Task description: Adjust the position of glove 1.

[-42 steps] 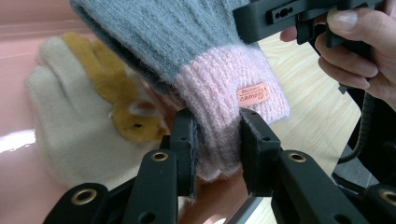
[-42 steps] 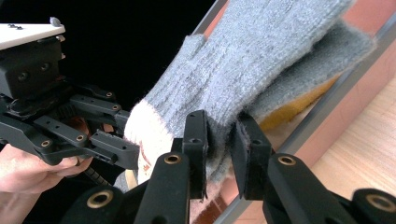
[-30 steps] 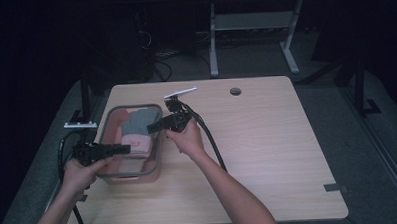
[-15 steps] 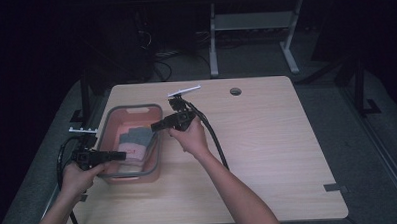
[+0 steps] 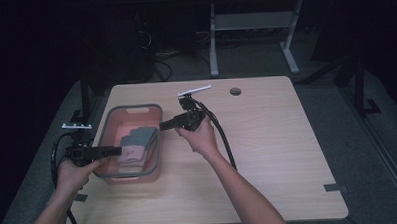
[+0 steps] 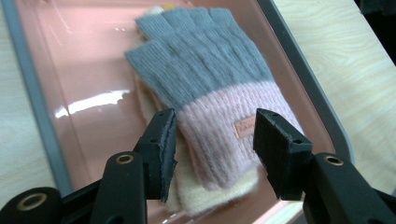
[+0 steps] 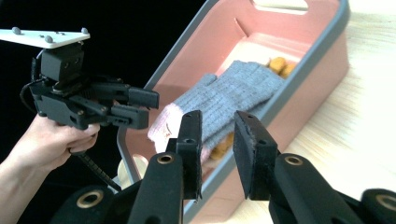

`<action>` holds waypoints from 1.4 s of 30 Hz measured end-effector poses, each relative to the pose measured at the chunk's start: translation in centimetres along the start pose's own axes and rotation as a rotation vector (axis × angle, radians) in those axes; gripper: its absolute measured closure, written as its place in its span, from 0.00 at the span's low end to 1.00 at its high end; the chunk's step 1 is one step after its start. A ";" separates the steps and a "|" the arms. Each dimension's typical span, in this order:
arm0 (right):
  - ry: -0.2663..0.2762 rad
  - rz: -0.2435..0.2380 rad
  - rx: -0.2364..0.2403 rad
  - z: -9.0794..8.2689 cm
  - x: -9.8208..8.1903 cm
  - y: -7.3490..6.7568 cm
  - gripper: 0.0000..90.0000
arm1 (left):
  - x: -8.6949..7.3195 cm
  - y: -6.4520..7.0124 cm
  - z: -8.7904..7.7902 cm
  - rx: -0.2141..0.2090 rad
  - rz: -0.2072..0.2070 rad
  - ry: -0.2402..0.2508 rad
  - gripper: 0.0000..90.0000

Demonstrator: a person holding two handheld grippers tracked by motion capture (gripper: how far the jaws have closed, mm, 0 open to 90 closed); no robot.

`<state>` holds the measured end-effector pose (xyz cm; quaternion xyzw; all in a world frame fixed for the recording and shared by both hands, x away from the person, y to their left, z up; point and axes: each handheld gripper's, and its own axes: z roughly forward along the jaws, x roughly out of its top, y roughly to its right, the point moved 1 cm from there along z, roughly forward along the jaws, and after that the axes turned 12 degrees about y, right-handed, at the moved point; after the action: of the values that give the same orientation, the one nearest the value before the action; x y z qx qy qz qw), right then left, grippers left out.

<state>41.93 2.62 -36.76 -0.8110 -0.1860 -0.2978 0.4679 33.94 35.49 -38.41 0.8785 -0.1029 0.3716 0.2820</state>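
Observation:
A grey-and-pink knit glove (image 6: 205, 70) lies on a cream glove (image 6: 205, 196) inside the pink bin (image 6: 37, 107) with a grey rim. My left gripper (image 6: 212, 135) hovers just over the pink cuff. Its jaws have just been opening and stand apart, with the pads clear of the glove. From above, the left gripper (image 5: 115, 151) reaches into the bin (image 5: 134, 108) from the left. My right gripper (image 5: 162, 126) hangs over the bin's right rim. The right gripper (image 7: 217, 128) has also just been opening, with nothing between its jaws and the glove (image 7: 233, 93) beyond them.
The bin stands on the left part of a light wooden table (image 5: 278, 154). A round cable hole (image 5: 235, 91) sits near the far edge. The right gripper's cable (image 5: 222, 136) trails across the table toward the person. Yellow glove tips (image 7: 278, 65) show at the bin's far end.
The left gripper's jaws have opened off the gloves, which now lie loose in the bin. The right gripper has drifted slightly right, toward the bin's right rim, with its jaws a little wider.

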 end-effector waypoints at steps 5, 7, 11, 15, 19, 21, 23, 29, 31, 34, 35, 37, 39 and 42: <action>0.012 0.020 -0.010 -1.3 -0.3 0.6 0.77 | 0.5 0.7 0.1 -0.008 0.024 0.018 0.55; 0.024 0.022 -0.014 -1.9 -0.5 0.9 0.77 | 0.7 1.2 0.1 -0.017 0.032 0.029 0.55; 0.035 0.033 -0.022 -2.9 -0.7 1.3 0.76 | 1.0 1.9 0.3 -0.024 0.041 0.044 0.53; 0.049 0.033 -0.030 -3.8 -0.6 1.7 0.74 | 1.4 2.4 0.4 -0.025 0.059 0.053 0.52; 0.050 0.040 -0.045 -4.5 -0.7 2.1 0.72 | 1.6 2.6 0.6 -0.028 0.057 0.061 0.51; 0.053 0.037 -0.053 -4.9 -0.7 2.3 0.71 | 1.7 2.7 0.6 -0.028 0.057 0.065 0.48; 0.054 0.035 -0.059 -5.2 -0.8 2.5 0.70 | 1.7 2.8 0.6 -0.032 0.062 0.066 0.48; 0.064 0.061 -0.062 -6.1 -1.2 3.1 0.69 | 1.7 3.1 0.6 -0.037 0.061 0.071 0.46; 0.062 0.060 -0.066 -6.2 -1.3 3.3 0.69 | 1.7 3.2 0.8 -0.041 0.060 0.071 0.45; 0.063 0.063 -0.066 -6.4 -1.4 3.4 0.68 | 1.8 3.4 0.9 -0.046 0.060 0.073 0.44; 0.063 0.061 -0.067 -6.5 -1.4 3.5 0.68 | 1.8 3.5 0.9 -0.049 0.063 0.073 0.44; 0.064 0.062 -0.068 -6.6 -1.5 3.6 0.68 | 1.9 3.7 0.9 -0.051 0.064 0.076 0.43; 0.063 0.063 -0.071 -6.7 -1.6 3.7 0.67 | 2.0 3.8 1.1 -0.058 0.063 0.073 0.43; 0.065 0.069 -0.076 -7.0 -1.8 4.1 0.66 | 2.0 4.1 1.2 -0.066 0.067 0.070 0.42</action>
<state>40.77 -5.50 -37.87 -0.8239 -0.1313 -0.3147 0.4526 34.47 31.47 -35.93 0.8515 -0.1345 0.4075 0.3014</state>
